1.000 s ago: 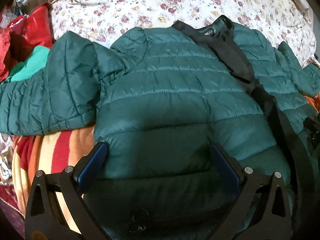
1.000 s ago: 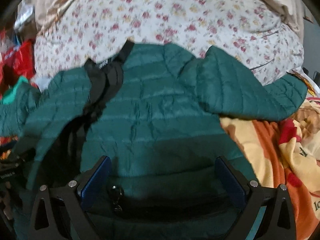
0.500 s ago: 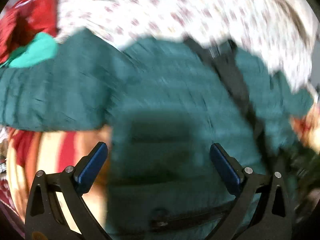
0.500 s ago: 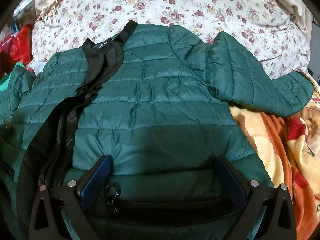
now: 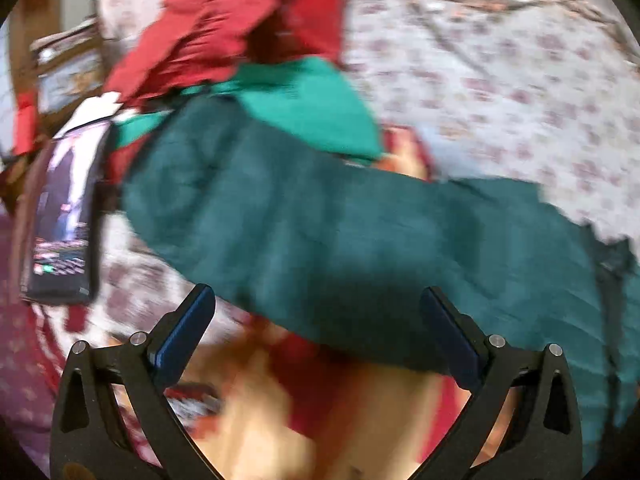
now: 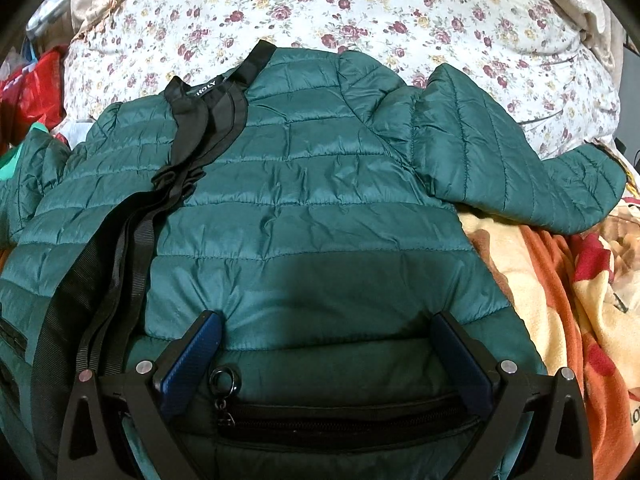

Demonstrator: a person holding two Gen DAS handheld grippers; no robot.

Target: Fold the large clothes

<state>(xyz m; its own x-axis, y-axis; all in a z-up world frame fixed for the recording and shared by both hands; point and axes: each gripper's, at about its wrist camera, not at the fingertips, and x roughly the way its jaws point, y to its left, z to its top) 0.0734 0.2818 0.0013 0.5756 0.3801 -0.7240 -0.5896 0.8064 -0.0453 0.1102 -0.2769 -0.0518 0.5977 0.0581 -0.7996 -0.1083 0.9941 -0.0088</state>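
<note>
One green quilted puffer jacket [image 6: 304, 208], spread flat on the flowery bedsheet [image 6: 360, 4], shiny fabric with stitched horizontal bands. Two grippers, both with jaws wide apart, nothing between them. Right gripper [image 6: 326, 360] hovers over the jacket's hem, right above a black pocket zipper [image 6: 344, 414] with a ring pull. Only that view shows the black collar [image 6: 212, 98] and an orange blanket [image 6: 560, 304] beside the jacket. The left gripper [image 5: 316, 332] view is blurry: one jacket sleeve [image 5: 280, 216], red cloth [image 5: 224, 28] past it, and a phone [image 5: 64, 216] lying beside the sleeve.
</note>
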